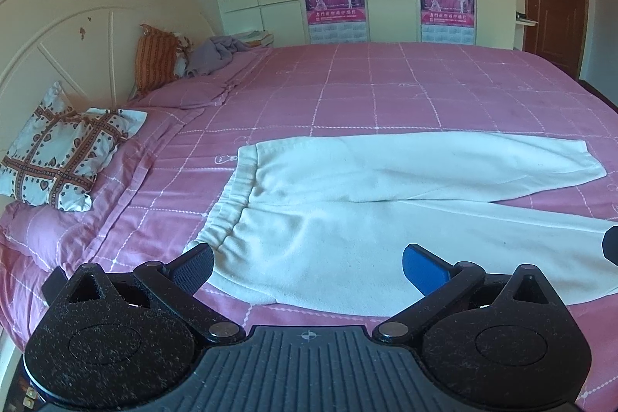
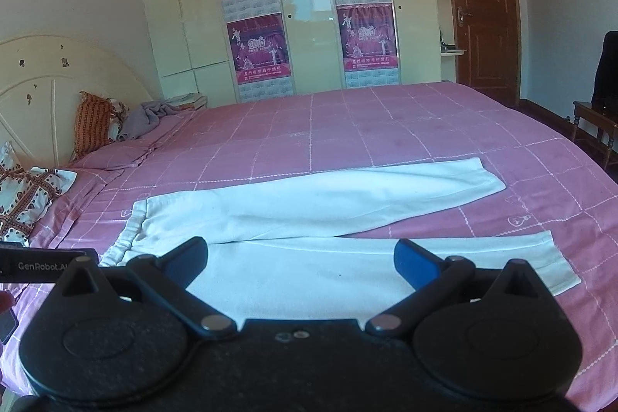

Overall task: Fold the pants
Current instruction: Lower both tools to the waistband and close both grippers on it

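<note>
Pants [image 1: 347, 219] flat, unfolded; both tools spread above near edge.

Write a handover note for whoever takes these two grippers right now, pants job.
Left gripper: open, holding nothing, hovering by the waistband end of the near leg.
Right gripper: open, holding nothing, over the near leg.
White pants: spread flat on the pink bedspread, waistband toward the pillows, legs splayed apart, far leg angled away.
Done: pants laid out only.
Left: every fold; probably bring one leg over the other first, then fold along the length.
</note>
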`<state>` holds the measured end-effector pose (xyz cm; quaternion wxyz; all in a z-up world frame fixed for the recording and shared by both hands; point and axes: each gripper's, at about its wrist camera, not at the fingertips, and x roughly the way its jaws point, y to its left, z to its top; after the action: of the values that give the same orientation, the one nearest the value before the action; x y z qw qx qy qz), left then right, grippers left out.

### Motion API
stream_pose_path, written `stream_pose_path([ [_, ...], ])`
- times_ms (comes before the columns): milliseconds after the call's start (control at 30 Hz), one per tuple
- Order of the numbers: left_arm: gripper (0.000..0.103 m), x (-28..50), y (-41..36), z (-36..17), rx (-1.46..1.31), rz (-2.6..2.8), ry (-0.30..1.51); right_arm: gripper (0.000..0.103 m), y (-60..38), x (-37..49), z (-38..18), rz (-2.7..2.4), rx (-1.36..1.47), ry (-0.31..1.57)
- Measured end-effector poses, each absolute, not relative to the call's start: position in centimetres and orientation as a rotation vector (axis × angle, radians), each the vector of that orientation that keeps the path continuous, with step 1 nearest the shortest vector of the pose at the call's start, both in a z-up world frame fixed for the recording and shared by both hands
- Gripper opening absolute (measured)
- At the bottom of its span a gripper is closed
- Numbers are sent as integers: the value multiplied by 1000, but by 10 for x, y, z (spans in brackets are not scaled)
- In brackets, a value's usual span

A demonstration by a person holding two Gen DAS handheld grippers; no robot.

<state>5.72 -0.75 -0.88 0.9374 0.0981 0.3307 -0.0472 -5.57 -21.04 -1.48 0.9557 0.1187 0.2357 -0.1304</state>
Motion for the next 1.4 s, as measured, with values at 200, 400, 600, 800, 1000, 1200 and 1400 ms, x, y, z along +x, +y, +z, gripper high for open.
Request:
stream_pose_path([
  [200, 103, 81, -9, -13, 212, -72, 678, 103, -209, -37, -15, -252, 227, 484],
  [400, 103, 120, -12, -25, 222, -52, 699, 103, -210, -6, -18, -210, 208, 469],
  [600, 103, 180, -3, -47, 192, -22, 751, 103, -206, 43, -31, -161, 106, 457],
  [800, 103, 247, 5, -74, 267, 36, 772, 97, -207, 109, -54, -75, 93, 509],
  [1000, 103, 323, 25, -112, 247, 72, 839, 86, -207, 181, -83, -1, 67, 564],
  [1200, 103, 391, 32, -151, 267, 99, 895, 80, -202, 249, -115, 68, 66, 641],
  [1400, 103, 452, 57, -182, 107, 105, 956, 81, -198, 298, -132, 100, 62, 674],
])
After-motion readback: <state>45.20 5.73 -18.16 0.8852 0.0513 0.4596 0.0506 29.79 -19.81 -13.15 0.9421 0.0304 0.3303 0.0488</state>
